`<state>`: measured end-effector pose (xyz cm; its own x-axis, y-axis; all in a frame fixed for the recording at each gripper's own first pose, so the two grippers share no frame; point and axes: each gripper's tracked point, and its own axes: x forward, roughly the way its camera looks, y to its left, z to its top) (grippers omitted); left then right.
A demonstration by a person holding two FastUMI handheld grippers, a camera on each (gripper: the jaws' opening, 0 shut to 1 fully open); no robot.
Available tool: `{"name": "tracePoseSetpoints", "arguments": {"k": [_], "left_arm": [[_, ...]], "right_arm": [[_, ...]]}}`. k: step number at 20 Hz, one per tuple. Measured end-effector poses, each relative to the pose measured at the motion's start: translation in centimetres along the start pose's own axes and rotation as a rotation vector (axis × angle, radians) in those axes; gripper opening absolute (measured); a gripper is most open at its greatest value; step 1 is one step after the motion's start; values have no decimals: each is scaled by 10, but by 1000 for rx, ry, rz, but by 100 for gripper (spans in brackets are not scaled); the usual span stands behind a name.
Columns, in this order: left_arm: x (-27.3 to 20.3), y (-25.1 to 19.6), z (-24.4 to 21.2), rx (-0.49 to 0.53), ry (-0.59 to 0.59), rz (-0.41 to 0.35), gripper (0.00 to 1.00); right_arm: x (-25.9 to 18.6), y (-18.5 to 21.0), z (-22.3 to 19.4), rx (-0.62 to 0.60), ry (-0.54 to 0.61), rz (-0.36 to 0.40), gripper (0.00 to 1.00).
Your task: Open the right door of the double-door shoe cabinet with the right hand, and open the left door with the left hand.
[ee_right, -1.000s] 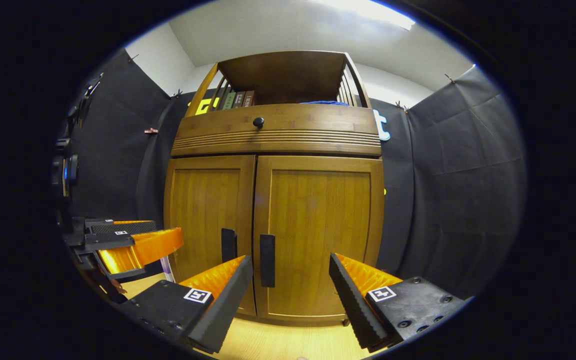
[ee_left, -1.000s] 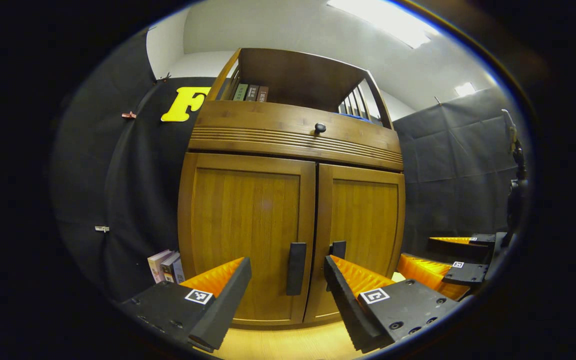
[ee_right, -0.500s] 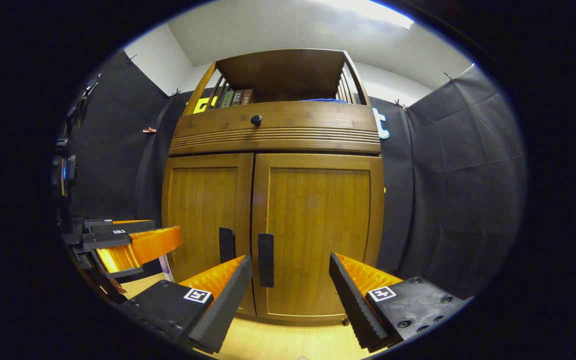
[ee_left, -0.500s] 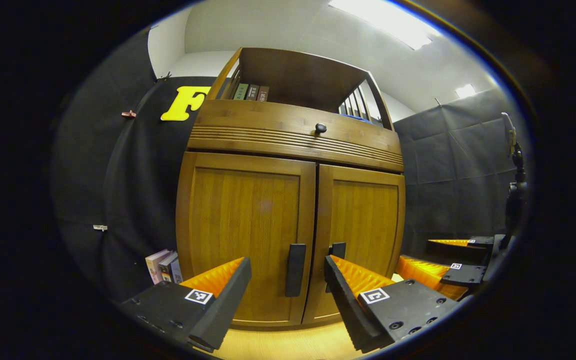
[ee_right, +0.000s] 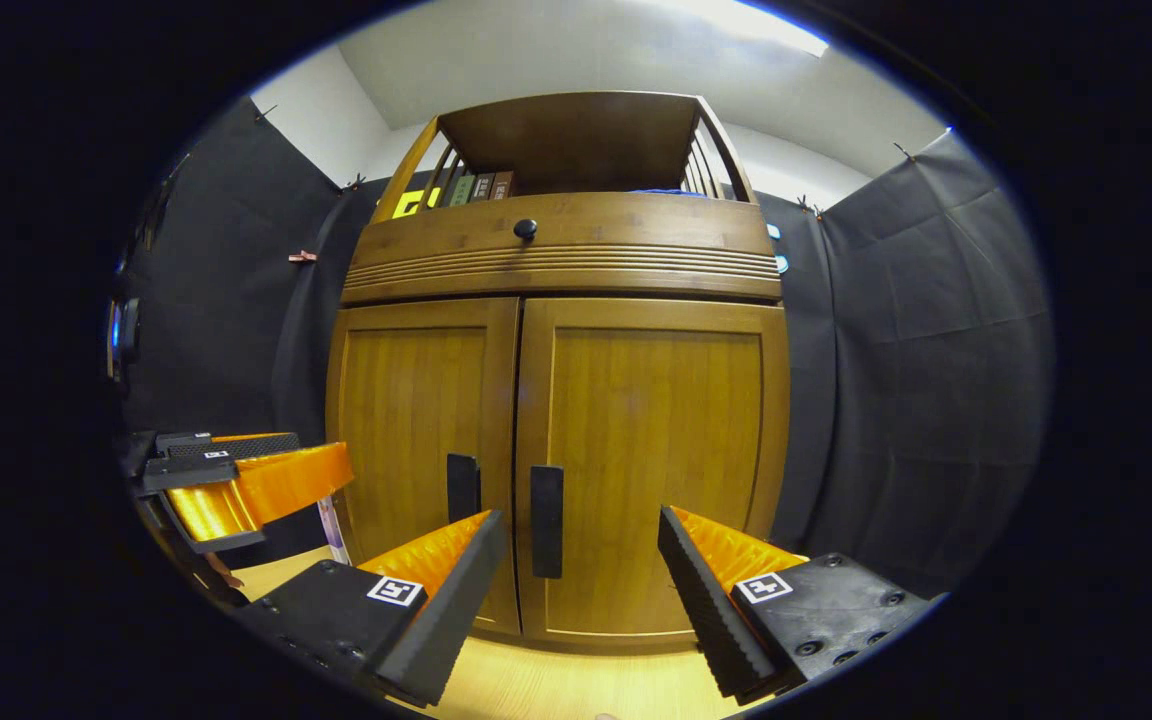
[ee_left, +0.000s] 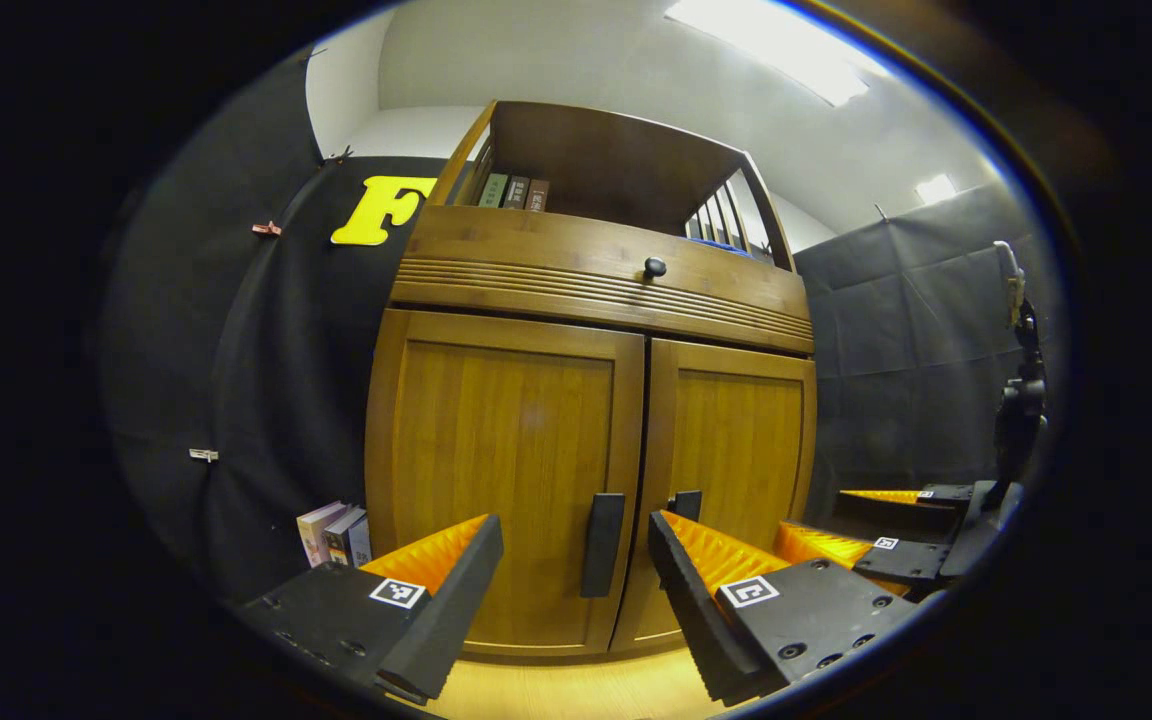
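Observation:
A wooden double-door shoe cabinet [ee_left: 586, 290] stands ahead with both doors closed. In the left gripper view, my left gripper [ee_left: 574, 590] is open, short of the left door's dark vertical handle [ee_left: 602, 545]; the right door's handle [ee_left: 684, 504] is partly hidden behind a finger. The right gripper [ee_left: 866, 540] appears low at the right. In the right gripper view, my right gripper [ee_right: 581, 590] is open in front of the right door [ee_right: 651, 470], its handle [ee_right: 546, 520] just left of centre, apart from the fingers. The left door's handle [ee_right: 462, 487] and the left gripper [ee_right: 246, 480] lie further left.
A drawer with a round dark knob [ee_left: 654, 267] runs above the doors, and an open shelf with books [ee_left: 511, 190] tops it. More books [ee_left: 334, 533] stand on the wooden floor [ee_right: 576, 685] left of the cabinet. Black cloth walls surround it; a stand [ee_left: 1016, 400] rises at right.
Both grippers have drifted slightly closer to the cabinet, which looks a little larger. Both stay open, and the doors stay closed.

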<state>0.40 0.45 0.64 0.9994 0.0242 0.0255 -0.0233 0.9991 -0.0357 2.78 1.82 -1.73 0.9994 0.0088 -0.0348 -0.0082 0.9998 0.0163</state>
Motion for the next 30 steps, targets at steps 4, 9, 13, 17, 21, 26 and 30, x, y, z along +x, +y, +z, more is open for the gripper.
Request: {"name": "tracePoseSetpoints", "arguments": {"k": [4,9,13,17,21,26,30], "left_arm": [[0,4,2,4,-6,16,91],[-3,24,1,14,-2,35,91],[4,36,-2,13,0,36,91],[8,48,-10,8,17,36,91],[9,65,-11,31,11,61,91],[12,74,-14,12,6,62,91],[17,82,-21,15,27,72,91]], "right_arm": [[18,12,-4,0,-4,9,98],[42,24,-16,35,5,16,98],[65,28,-23,22,-14,-2,97],[94,29,-44,-6,-4,-23,99],[117,26,-57,-15,-9,-52,95],[134,14,-63,-27,-24,-96,77],[134,22,-67,-11,-5,-45,70]]}}
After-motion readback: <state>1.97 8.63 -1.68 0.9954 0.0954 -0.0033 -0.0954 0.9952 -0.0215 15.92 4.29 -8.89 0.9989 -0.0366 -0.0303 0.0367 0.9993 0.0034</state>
